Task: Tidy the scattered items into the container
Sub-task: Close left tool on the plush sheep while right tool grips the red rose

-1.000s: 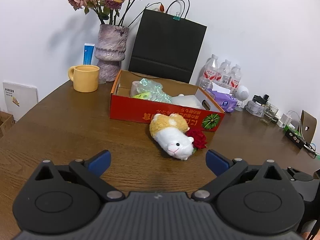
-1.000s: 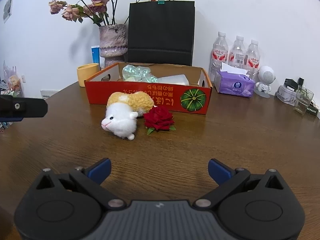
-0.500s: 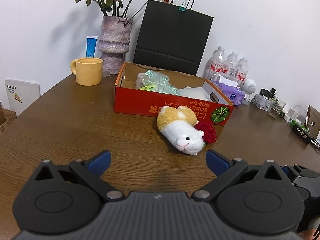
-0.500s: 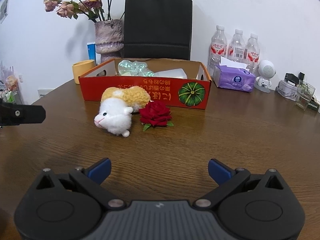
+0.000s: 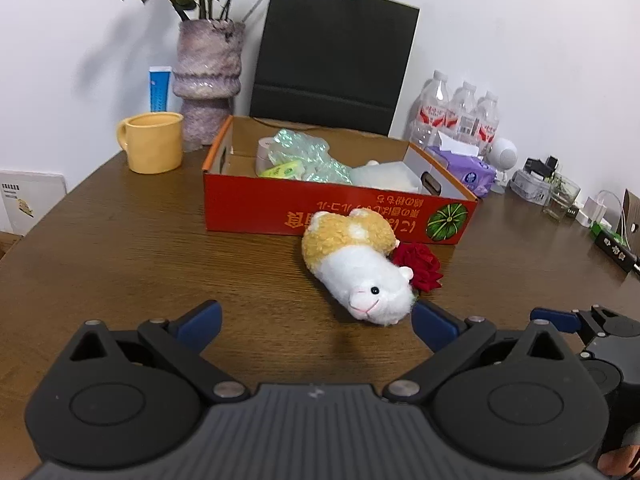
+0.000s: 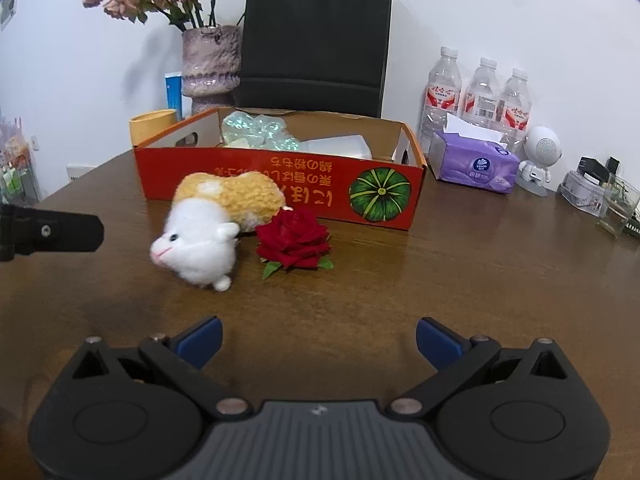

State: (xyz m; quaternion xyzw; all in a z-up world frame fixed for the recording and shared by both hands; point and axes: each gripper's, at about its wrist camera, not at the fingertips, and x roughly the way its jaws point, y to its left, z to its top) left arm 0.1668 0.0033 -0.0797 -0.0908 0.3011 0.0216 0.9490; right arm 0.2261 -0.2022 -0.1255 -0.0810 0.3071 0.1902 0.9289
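**Plush hamster and rose lying loose before the box**

While both grippers are held low over the wooden bench [image 6: 480, 272], nothing is gripped by either. The left gripper [image 5: 316, 320] is seen with its jaws spread wide and empty, and the right gripper [image 6: 318, 340] is likewise seen with its jaws released and empty.

The plush hamster [image 5: 356, 268] is laid on its side on the bench, just in front of the near wall of the red cardboard box [image 5: 256, 208], its white face turned toward the near edge. In the left wrist view its snout is found just beyond the right blue fingertip. The red rose [image 6: 294, 238] is placed just to the right of the hamster, apparently touching it, with green leaves showing beneath it.

Inside the box, crumpled clear wrap [image 5: 308, 156] and a few pale items are seen. Behind the box a black paper bag [image 6: 316, 40] is stood against the wall, with a vase of dried flowers [image 6: 210, 64] and a yellow mug [image 5: 152, 142] to its left. To the right, three water bottles [image 6: 478, 96] and a purple tissue pack [image 6: 476, 166] are set.
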